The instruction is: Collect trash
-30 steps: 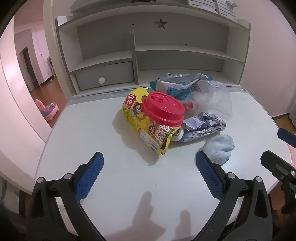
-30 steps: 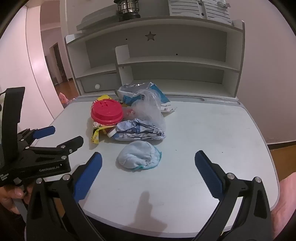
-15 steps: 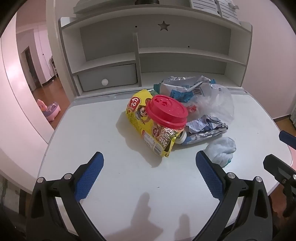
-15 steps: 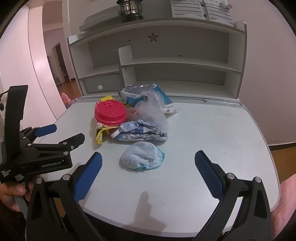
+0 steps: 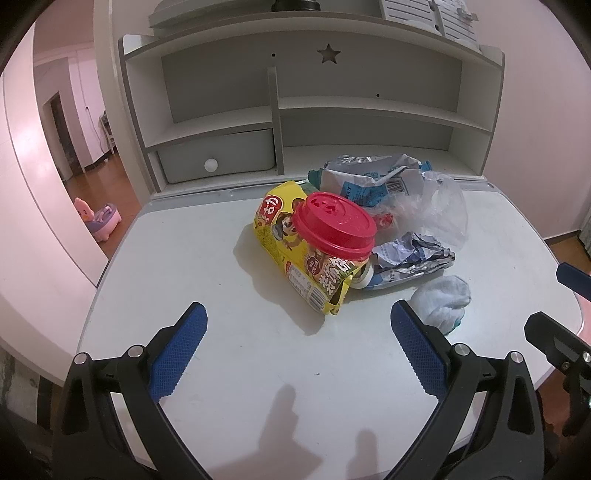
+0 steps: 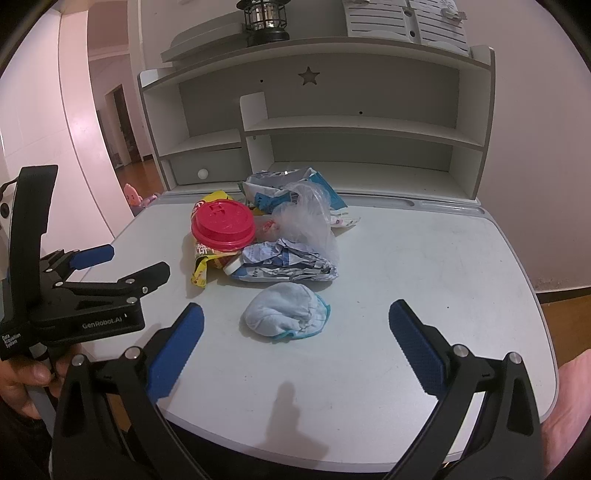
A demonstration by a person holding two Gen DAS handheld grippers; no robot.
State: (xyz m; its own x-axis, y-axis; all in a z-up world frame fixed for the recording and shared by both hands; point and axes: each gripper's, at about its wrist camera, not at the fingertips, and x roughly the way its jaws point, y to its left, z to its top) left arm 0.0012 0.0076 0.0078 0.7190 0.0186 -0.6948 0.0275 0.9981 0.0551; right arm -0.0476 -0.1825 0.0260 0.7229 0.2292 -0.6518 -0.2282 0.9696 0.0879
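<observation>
A pile of trash lies mid-desk: a cup with a red lid (image 5: 334,225) (image 6: 222,224) on a yellow snack bag (image 5: 284,240), a crumpled silver-blue wrapper (image 5: 410,256) (image 6: 288,264), a clear plastic bag (image 5: 432,210) (image 6: 306,218), a blue-white packet (image 5: 365,177) behind, and a pale blue crumpled wad (image 5: 441,299) (image 6: 286,312) nearest. My left gripper (image 5: 297,350) is open and empty, short of the yellow bag. My right gripper (image 6: 295,349) is open and empty, just short of the blue wad.
The white desk (image 5: 221,258) backs onto a shelf unit (image 5: 369,107) with a drawer (image 5: 218,158). A lantern (image 6: 264,18) stands on top. A pink toy (image 5: 98,218) is on the floor at left. The left gripper's body (image 6: 74,295) shows at left in the right wrist view.
Both grippers have drawn back and risen slightly, so the trash pile looks a little farther off. Nothing on the desk has moved.
</observation>
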